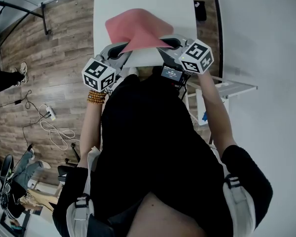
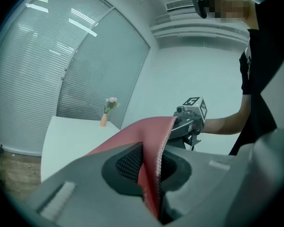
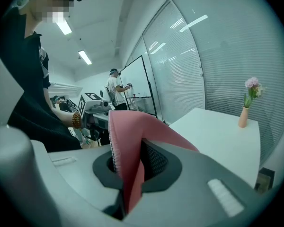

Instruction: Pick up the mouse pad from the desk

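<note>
Seen from above, a person in a dark top reaches both forearms forward, a bead bracelet on the left wrist. Each hand carries a gripper topped with a black-and-white marker cube. The left gripper sits at about eleven o'clock from the body and the right gripper at about one o'clock. Both pairs of jaws are pinched nearly together, each clamped on one near edge of the same pink mouse pad. Two grips on opposite sides look like a way to keep the floppy sheet from folding, though it buckles into a ridge between them anyway.

The pad hangs at twelve o'clock over the near end of a white desk and appears to be held clear of the top — the pickup looks essentially made. The stitched edge of the pad runs straight through each grip.

Farther along the desk, toward its far end, stands a small vase of pink flowers. The floor is wood plank, with loose cables at nine o'clock. Glass walls with blinds enclose the room — beyond them a second person stands by a whiteboard.
</note>
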A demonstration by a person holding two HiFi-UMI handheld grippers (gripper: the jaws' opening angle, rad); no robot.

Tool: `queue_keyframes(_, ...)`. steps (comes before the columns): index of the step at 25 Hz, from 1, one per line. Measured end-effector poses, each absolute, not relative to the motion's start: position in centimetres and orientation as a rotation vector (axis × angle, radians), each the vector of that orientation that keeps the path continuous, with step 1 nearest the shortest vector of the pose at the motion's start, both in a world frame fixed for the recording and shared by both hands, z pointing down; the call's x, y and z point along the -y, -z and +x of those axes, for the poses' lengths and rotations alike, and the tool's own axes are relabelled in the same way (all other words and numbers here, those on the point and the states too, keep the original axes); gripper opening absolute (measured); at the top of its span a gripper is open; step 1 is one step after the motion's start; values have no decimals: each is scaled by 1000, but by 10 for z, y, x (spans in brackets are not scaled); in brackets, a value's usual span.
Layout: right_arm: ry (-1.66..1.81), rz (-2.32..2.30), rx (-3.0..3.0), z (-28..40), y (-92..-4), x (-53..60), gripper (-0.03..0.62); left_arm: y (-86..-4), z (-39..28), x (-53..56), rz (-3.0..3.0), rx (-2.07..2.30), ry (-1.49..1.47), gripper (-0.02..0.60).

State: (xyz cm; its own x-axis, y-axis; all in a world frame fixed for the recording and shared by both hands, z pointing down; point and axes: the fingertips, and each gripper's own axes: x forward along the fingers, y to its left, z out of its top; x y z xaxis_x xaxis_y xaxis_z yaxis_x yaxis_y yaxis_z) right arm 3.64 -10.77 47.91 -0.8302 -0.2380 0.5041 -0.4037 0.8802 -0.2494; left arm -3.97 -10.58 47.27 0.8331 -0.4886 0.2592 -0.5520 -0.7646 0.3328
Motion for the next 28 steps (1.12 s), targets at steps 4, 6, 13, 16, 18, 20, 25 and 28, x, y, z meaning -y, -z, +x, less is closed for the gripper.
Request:
queue_keyframes(4, -488, 472, 2618, 32, -464, 110, 43, -458, -41, 108, 2637, 766, -174, 21)
queue_keyframes(6, -492, 476, 2639, 34, -458, 110, 43, -452, -37, 108, 2644, 764, -150, 21)
queue_keyframes(13, -517, 488, 2732, 30, -430, 110, 44, -423, -35, 112, 2677, 765, -46, 21)
queue_keyframes(16, -515, 483, 2773, 31, -417, 108, 44, -408, -33, 113, 2698, 785, -18, 21)
queue_keyframes(18, -506, 479, 2810, 32, -406, 106, 44, -397, -30, 113, 2716, 799, 5, 21)
queue_keyframes(20, -498, 481, 2851, 31, -393, 105, 44, -385, -30, 114, 2732, 811, 38, 21)
queue_keyframes(25, -414, 525, 2916, 30, -359, 109, 48, -350, -30, 121, 2758, 862, 130, 21)
queue_keyframes(28, -334, 588, 2947, 31, -337, 113, 47, -327, -30, 126, 2775, 908, 178, 21)
